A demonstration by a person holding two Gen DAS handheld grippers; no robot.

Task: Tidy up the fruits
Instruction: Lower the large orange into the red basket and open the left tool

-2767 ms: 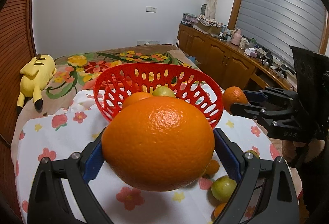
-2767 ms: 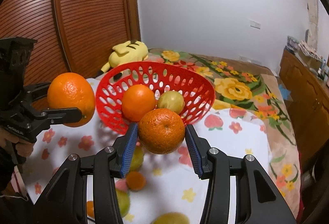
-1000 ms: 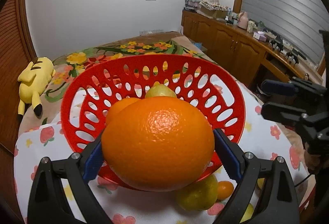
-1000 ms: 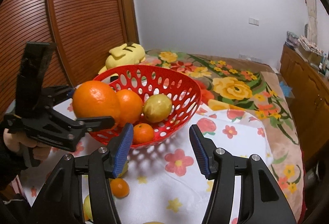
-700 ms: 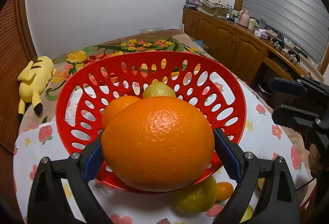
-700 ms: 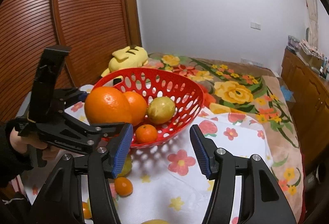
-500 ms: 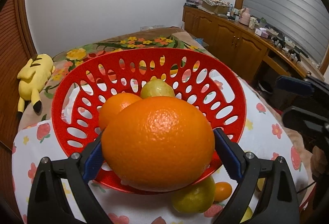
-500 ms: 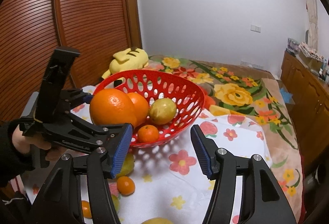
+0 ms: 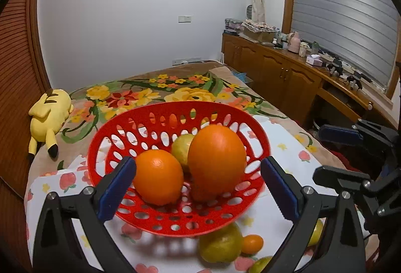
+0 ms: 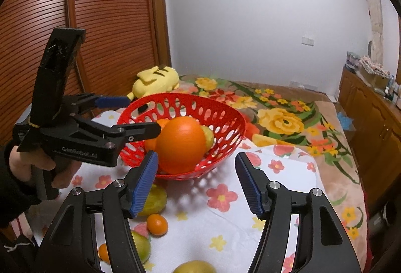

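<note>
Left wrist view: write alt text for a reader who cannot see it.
A red basket on a floral cloth holds two oranges and a yellow-green fruit, framed by the open left hand-held gripper. More fruit lies in front; the right hand-held gripper shows at right.

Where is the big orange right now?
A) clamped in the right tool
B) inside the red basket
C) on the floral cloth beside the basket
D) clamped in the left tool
B. The big orange sits inside the red basket against a smaller orange, and the left tool stands open with its pads clear of the fruit.
</note>
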